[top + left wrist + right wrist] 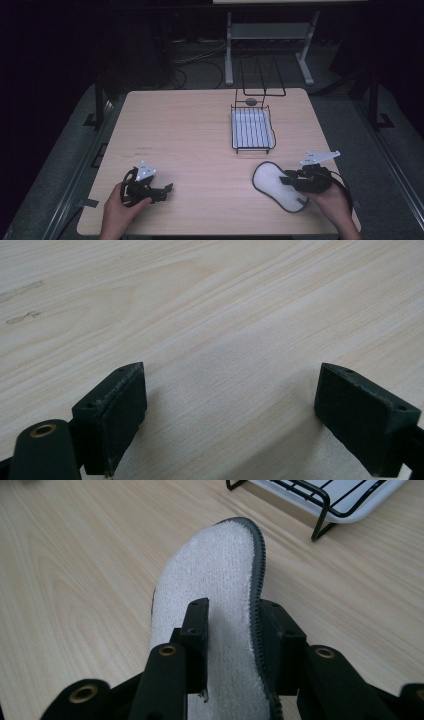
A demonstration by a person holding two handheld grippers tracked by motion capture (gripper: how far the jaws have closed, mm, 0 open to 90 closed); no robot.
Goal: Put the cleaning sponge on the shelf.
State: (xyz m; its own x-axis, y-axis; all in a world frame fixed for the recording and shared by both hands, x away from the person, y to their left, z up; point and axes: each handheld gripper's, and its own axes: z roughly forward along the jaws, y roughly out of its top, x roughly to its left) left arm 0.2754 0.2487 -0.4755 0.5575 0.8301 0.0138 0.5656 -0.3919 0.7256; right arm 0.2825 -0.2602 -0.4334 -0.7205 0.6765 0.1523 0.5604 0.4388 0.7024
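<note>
Right gripper (pixel 286 178) clamps the white terry-cloth pad with dark stitched edge (pixel 272 182) — at the wooden table's (pixel 190 130) 5 o'clock; left gripper (pixel 169 189) gapes empty — 7 o'clock.

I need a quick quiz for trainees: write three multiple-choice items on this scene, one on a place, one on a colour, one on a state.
1. Where does the black wire rack with the white tray stand on the light wooden table?
A. at the near left corner
B. right of the middle, toward the far edge
C. under the left gripper

2. What colour is the rim of the white oval fleecy pad?
A. dark grey
B. red
C. yellow

3. How does the right gripper stand?
A. wide open over bare table
B. shut on nothing
C. shut on the pad

Key: 1 B, the high view shows it there. 2 A, a dark grey edge runs round it. 3 C, both jaws press on the pad, which bulges between them.
</note>
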